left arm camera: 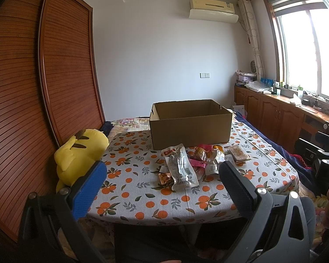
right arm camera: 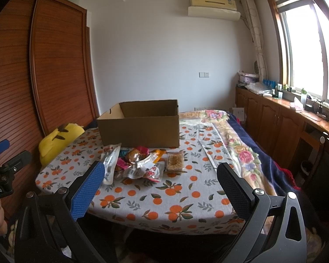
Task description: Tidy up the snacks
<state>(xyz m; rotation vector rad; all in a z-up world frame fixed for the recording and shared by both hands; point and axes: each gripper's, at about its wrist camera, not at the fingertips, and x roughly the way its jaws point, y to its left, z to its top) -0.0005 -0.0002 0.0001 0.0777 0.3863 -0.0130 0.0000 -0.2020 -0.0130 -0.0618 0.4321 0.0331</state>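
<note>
We hold left gripper (left arm camera: 162, 173) and right gripper (right arm camera: 160, 175) wide open, empty, above table edge; snack pile (left arm camera: 186, 164) before cardboard box (left arm camera: 190, 123).

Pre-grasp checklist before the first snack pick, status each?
1. Left gripper open, empty: ok.
2. Right gripper open, empty: ok.
3. Cardboard box open on top, upright: ok.
4. Box inside free of items: cannot tell, floor hidden.
5. Snack pile on tablecloth in front of box: ok.
6. Packets separated for single pick: not ok, they overlap.
</note>
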